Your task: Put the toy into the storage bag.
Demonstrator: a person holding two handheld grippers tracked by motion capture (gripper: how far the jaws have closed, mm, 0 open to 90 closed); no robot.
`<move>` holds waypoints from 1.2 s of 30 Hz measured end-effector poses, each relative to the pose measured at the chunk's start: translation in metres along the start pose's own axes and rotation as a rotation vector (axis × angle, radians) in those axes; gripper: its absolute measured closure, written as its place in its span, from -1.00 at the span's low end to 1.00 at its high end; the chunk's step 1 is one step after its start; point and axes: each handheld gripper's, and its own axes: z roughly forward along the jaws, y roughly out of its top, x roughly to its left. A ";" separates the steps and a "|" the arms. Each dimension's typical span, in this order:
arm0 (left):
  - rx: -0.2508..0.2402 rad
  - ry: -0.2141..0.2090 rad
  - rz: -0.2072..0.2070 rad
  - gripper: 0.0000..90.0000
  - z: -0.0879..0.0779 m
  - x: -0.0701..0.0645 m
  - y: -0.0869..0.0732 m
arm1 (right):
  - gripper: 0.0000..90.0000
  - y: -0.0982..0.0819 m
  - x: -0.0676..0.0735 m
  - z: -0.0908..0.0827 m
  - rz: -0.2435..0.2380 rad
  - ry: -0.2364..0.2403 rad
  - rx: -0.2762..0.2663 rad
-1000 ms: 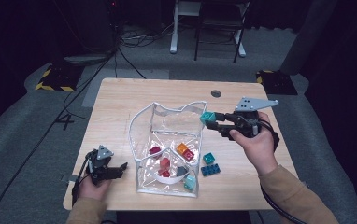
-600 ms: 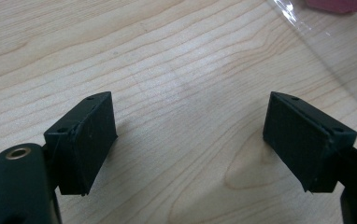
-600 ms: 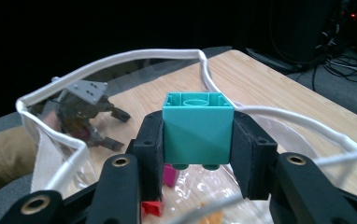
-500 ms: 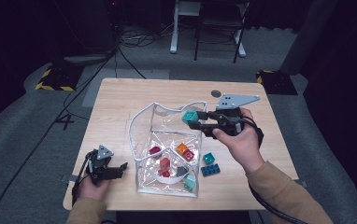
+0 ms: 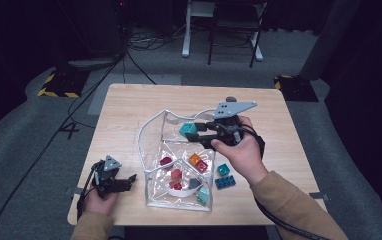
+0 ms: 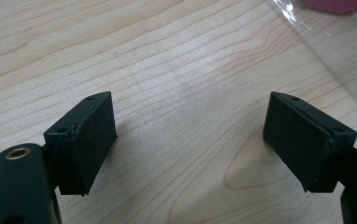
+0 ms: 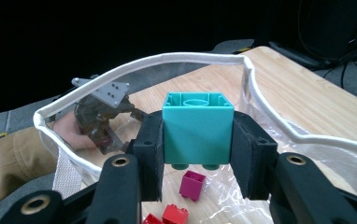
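Note:
My right gripper is shut on a teal brick and holds it over the back part of a clear plastic bag with a white rim. In the right gripper view the teal brick sits upside down, pinched between both pads of that gripper, above the bag's mouth. Red, magenta, orange and teal bricks lie inside the bag. My left gripper rests open on the table at the front left, its jaws wide apart over bare wood.
A teal brick and a blue brick lie on the wooden table just right of the bag. Cables and chair legs stand on the dark floor beyond the table's far edge.
My right gripper has carried the teal brick leftward, from beside the bag's right rim to over the bag's opening. The left gripper has stayed where it was.

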 end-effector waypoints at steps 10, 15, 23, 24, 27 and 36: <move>0.000 0.000 0.000 -0.61 0.000 0.000 0.000 | 0.31 -0.004 0.003 0.020 0.010 0.024 0.043; 0.000 0.000 -0.001 -0.61 0.000 0.000 0.000 | 0.31 -0.006 0.007 0.028 0.005 0.038 0.063; 0.000 0.000 0.000 -0.61 0.000 0.000 0.000 | 0.14 -0.008 0.010 0.037 0.009 0.059 0.121; 0.000 0.000 0.000 -0.61 0.000 0.000 0.000 | 0.04 -0.009 0.010 0.038 0.013 0.056 0.119; -0.001 0.000 0.002 -0.61 0.000 0.000 0.000 | -0.18 -0.008 0.011 0.037 0.016 0.035 0.095; -0.001 -0.001 0.002 -0.61 0.000 0.000 0.000 | -0.28 -0.009 0.008 0.013 0.008 0.004 0.028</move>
